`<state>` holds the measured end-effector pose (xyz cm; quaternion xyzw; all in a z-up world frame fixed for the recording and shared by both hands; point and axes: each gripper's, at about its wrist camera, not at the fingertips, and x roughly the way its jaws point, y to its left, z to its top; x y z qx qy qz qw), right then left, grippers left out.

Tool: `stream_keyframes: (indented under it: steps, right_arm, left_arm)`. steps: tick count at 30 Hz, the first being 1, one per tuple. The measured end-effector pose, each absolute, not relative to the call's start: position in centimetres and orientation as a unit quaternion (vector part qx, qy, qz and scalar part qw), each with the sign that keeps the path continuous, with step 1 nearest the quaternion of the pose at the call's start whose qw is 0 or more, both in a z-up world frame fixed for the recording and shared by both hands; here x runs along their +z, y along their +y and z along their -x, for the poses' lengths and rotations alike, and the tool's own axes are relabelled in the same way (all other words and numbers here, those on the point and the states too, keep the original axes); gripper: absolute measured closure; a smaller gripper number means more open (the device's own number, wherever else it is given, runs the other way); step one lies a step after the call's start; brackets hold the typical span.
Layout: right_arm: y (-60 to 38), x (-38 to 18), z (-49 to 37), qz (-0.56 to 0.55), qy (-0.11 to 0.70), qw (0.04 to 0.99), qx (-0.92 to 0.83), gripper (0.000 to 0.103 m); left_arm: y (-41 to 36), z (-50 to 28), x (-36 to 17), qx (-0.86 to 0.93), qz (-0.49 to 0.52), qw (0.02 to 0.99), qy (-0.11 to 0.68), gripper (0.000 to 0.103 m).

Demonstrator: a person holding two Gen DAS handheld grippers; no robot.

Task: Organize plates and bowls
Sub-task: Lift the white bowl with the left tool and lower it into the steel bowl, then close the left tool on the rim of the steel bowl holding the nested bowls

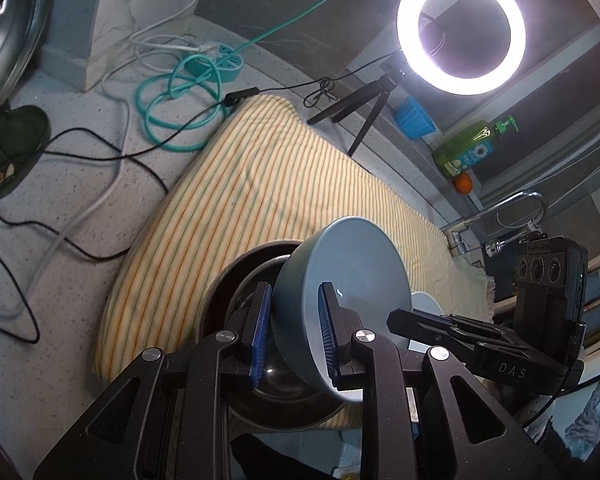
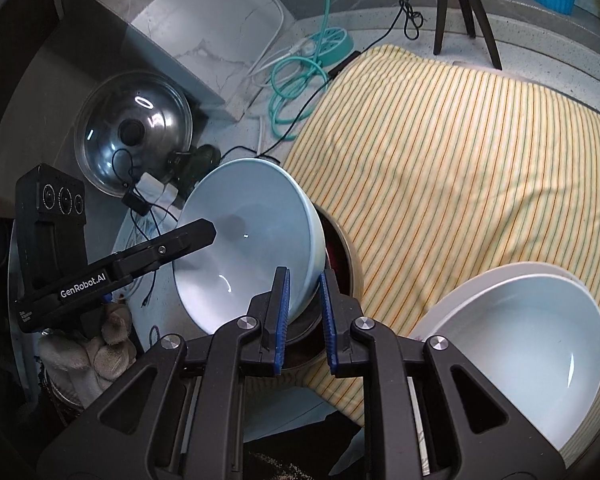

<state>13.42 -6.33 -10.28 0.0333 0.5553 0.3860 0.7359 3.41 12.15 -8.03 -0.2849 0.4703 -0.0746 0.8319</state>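
A pale blue bowl [image 1: 340, 280] is tilted on edge above a dark metal bowl [image 1: 236, 280] that sits on the striped cloth [image 1: 260, 184]. My left gripper [image 1: 294, 332] is shut on the blue bowl's rim, one finger inside and one outside. My right gripper [image 2: 305, 312] is shut on the opposite rim of the same bowl [image 2: 252, 240]. The metal bowl [image 2: 348, 256] shows behind it. A second pale blue bowl [image 2: 532, 352] rests in a white plate [image 2: 512, 270] at the lower right of the cloth.
Teal and black cables [image 1: 172, 100] and a power strip [image 1: 220, 60] lie on the speckled counter. A ring light [image 1: 460, 28] on a tripod stands behind the cloth. A pot lid [image 2: 132, 132] leans at the left. A tap [image 1: 516, 208] and soap bottle [image 1: 472, 144] are at the right.
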Motion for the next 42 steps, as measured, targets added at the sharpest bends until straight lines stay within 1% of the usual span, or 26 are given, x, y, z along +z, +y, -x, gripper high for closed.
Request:
stream_keyframes:
  steps: [22,27,28,29,30,31,32,33,35,36,38,42]
  right_arm:
    - [-5.0,-12.3,-12.8,-0.005,0.574,0.728,0.376,0.087]
    - [-4.8,-12.2,-12.7,0.003,0.567,0.733,0.376,0.085]
    - [-4.8,-12.1,-12.7,0.005,0.565,0.734,0.377,0.083]
    - [-4.8,-12.0,-12.7,0.005,0.563,0.734,0.379,0.077]
    - [-4.8,-11.8,-12.7,0.005,0.561,0.736,0.380,0.068]
    - [-4.9,-11.6,-12.7,0.004,0.557,0.738,0.381,0.063]
    - [-4.9,-11.4,-12.6,0.004,0.553,0.740,0.382,0.055]
    - [-5.0,-11.1,-12.6,0.002,0.549,0.743,0.383,0.052]
    - [-5.1,-10.7,-12.6,-0.001,0.543,0.745,0.386,0.050]
    - [-5.2,-10.5,-12.6,-0.002,0.542,0.745,0.388,0.046]
    - [-5.3,-10.3,-12.6,-0.004,0.538,0.748,0.388,0.041]
    - [-5.6,-10.1,-12.7,-0.007,0.535,0.753,0.383,0.041]
  left_arm:
    - [12.5,-2.5,-9.9,-0.062,0.290,0.821,0.487,0.082]
    - [12.6,-2.4,-9.8,-0.053,0.284,0.824,0.487,0.081]
    - [12.7,-2.4,-9.8,-0.049,0.286,0.824,0.487,0.081]
    - [12.8,-2.4,-9.8,-0.050,0.289,0.822,0.488,0.081]
    - [12.9,-2.4,-9.8,-0.052,0.291,0.821,0.488,0.081]
    - [12.9,-2.3,-9.7,-0.053,0.290,0.822,0.488,0.080]
    - [12.9,-2.3,-9.6,-0.054,0.286,0.824,0.487,0.079]
    - [12.8,-2.2,-9.5,-0.054,0.283,0.825,0.486,0.078]
    - [12.7,-2.2,-9.2,-0.053,0.276,0.828,0.485,0.073]
    - [12.7,-2.1,-9.1,-0.052,0.276,0.830,0.483,0.072]
    - [12.8,-2.1,-8.9,-0.052,0.277,0.831,0.479,0.072]
    - [13.2,-1.9,-8.4,-0.047,0.276,0.836,0.471,0.072]
